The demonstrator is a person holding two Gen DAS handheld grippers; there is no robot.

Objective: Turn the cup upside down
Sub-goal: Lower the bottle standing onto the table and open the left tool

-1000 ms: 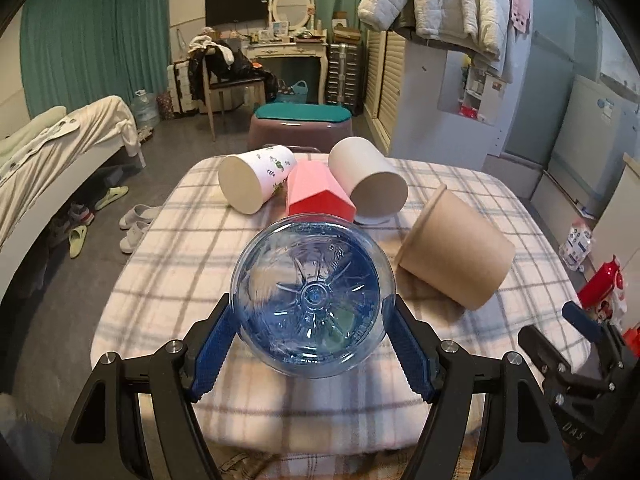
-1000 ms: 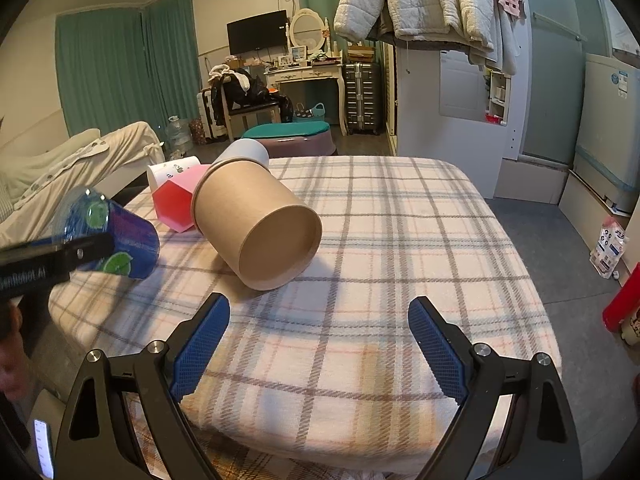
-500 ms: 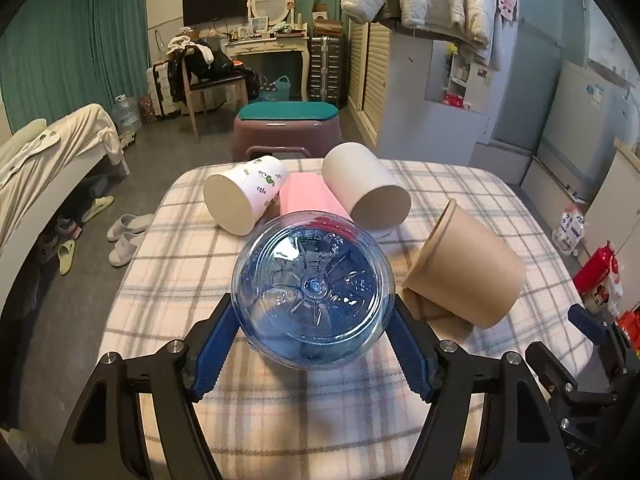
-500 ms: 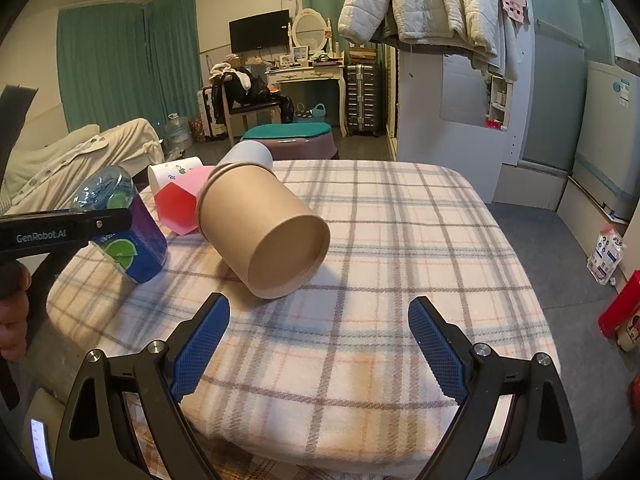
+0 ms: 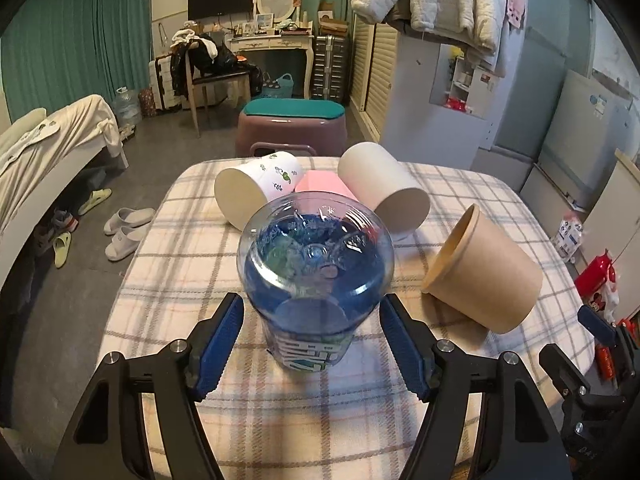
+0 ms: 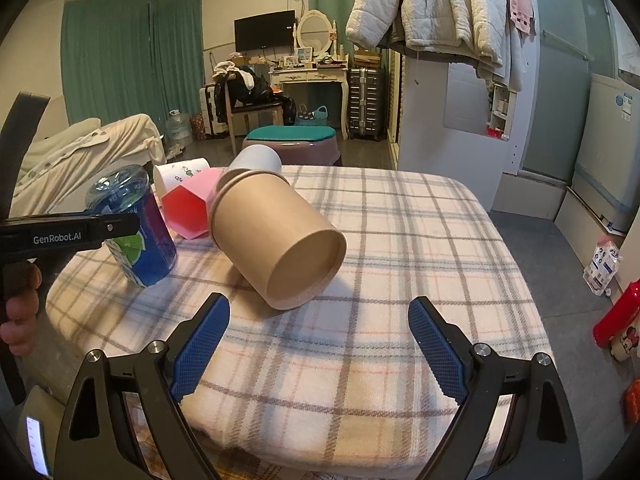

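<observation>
A clear blue plastic cup (image 5: 314,280) stands mouth down and base up on the plaid-covered table (image 5: 168,280), leaning a little in the right wrist view (image 6: 136,236). My left gripper (image 5: 311,300) is shut on the cup's sides at about mid-height. One of its fingers (image 6: 72,232) crosses the cup, and a hand holds the handle. My right gripper (image 6: 319,302) hangs open over the table's near edge with nothing between its pads. It also shows at the lower right of the left wrist view (image 5: 592,360).
A brown paper cup (image 6: 276,240) lies on its side just ahead of the right gripper, base toward it. Behind the blue cup lie a floral white cup (image 5: 256,188), a pink hexagonal cup (image 5: 324,188) and a plain white cup (image 5: 384,188). A purple stool (image 5: 292,128) stands beyond the table.
The left gripper has turned the blue cup from base-toward-camera to base up, and lowered it mouth down onto the table. The right gripper has barely moved.
</observation>
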